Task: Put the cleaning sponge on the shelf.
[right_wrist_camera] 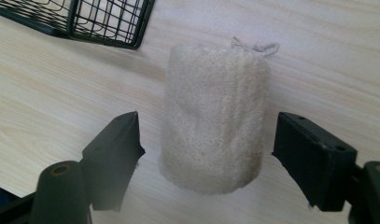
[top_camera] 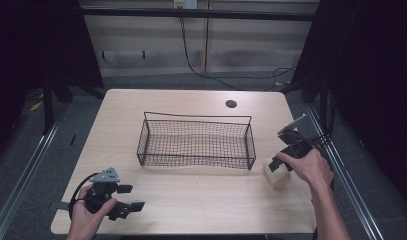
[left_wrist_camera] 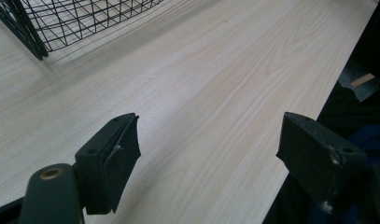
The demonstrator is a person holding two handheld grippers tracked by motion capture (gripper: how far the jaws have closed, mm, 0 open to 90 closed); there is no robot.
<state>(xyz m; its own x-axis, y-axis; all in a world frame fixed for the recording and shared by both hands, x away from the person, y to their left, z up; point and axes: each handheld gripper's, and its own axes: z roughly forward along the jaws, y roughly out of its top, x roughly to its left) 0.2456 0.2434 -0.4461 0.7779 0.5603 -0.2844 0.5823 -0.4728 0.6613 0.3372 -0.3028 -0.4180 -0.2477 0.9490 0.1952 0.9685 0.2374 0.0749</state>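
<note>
A cream loofah roll (right_wrist_camera: 213, 116) lies on the wooden table, with a short string at its far end. In the high view the loofah roll (top_camera: 276, 175) sits just right of the black wire basket (top_camera: 196, 141). My right gripper (right_wrist_camera: 208, 156) is open, its jaws standing on either side of the roll without touching it. From above, the right gripper (top_camera: 277, 165) is held by a hand at the table's right side. My left gripper (top_camera: 133, 197) is open near the front left corner, with nothing between its jaws; bare table lies in front of the left gripper (left_wrist_camera: 208, 149).
The wire basket's corner (left_wrist_camera: 33, 35) is up and to the left in the left gripper view. Another basket corner (right_wrist_camera: 108, 23) is close to the loofah. A round cable hole (top_camera: 231, 104) sits at the table's back. The table edge (left_wrist_camera: 295, 154) runs close by the left gripper.
</note>
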